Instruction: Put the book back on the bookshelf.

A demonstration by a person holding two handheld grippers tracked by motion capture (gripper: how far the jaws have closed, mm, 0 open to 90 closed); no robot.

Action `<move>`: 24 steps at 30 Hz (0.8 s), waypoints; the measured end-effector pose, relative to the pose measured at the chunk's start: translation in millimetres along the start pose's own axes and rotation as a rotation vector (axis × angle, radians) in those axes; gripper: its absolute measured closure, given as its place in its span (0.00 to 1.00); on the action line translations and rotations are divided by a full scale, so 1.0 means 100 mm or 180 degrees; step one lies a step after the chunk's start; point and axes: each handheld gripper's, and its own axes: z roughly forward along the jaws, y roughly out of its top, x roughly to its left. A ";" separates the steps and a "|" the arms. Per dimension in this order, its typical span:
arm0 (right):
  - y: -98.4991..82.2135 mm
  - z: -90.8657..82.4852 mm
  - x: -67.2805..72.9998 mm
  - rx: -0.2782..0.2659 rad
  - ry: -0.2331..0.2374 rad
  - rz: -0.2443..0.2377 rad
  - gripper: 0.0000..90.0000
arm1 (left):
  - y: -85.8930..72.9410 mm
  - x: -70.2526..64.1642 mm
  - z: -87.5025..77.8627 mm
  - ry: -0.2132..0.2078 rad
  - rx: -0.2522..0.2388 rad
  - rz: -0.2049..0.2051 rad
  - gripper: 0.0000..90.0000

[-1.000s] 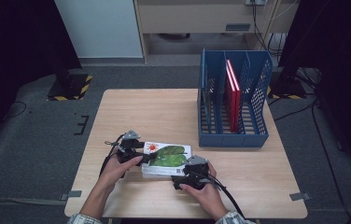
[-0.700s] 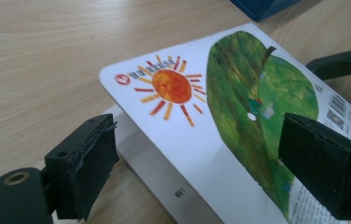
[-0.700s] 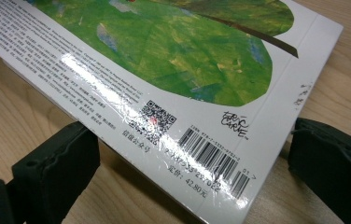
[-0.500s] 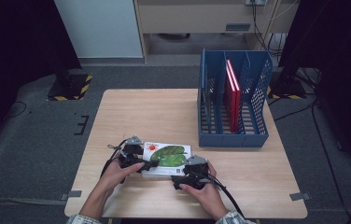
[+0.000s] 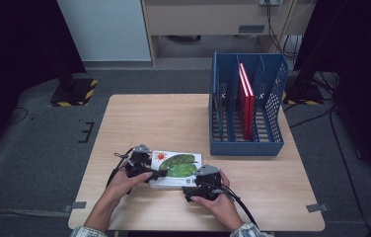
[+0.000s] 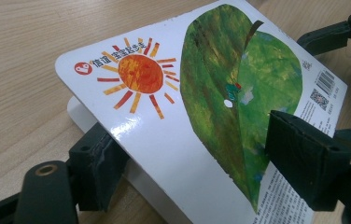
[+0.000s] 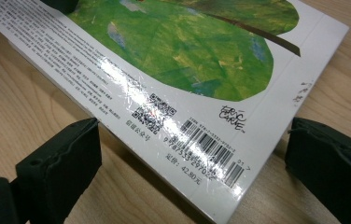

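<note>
A light wooden table (image 5: pixel 173 123) stands on dark grey carpet (image 5: pixel 40 148). Beyond the table, a pale panel (image 5: pixel 104 29) and a beige cabinet (image 5: pixel 203 19) line the back wall. Left of the table sits a black stand foot with yellow-black hazard stripes (image 5: pixel 72 92). Cables (image 5: pixel 339 143) trail over the carpet right of the table. Tape patches (image 5: pixel 79 205) lie beside its near corners.

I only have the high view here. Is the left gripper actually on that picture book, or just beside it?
Observer: The left gripper straddles the book's lifted top cover, one jaw under it and one over. The jaws have just been closing and aren't pinching yet.
Operator: And the right gripper?
Observer: The right gripper is open around the barcode corner, with a gap at each jaw.
Operator: Is the whole book raised?
Observer: No, only the cover. The rest lies flat on the table.
</note>
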 end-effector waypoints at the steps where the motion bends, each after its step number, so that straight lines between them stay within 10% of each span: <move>1: 0.00 0.00 0.00 0.0000 0.0000 0.0000 0.04 | 0.00 0.00 0.00 0.0000 0.0000 0.0000 0.24; 24: 0.04 -0.22 -0.06 0.0082 0.0320 -0.0163 0.11 | 0.00 0.01 0.01 -0.0012 0.0007 0.0039 0.24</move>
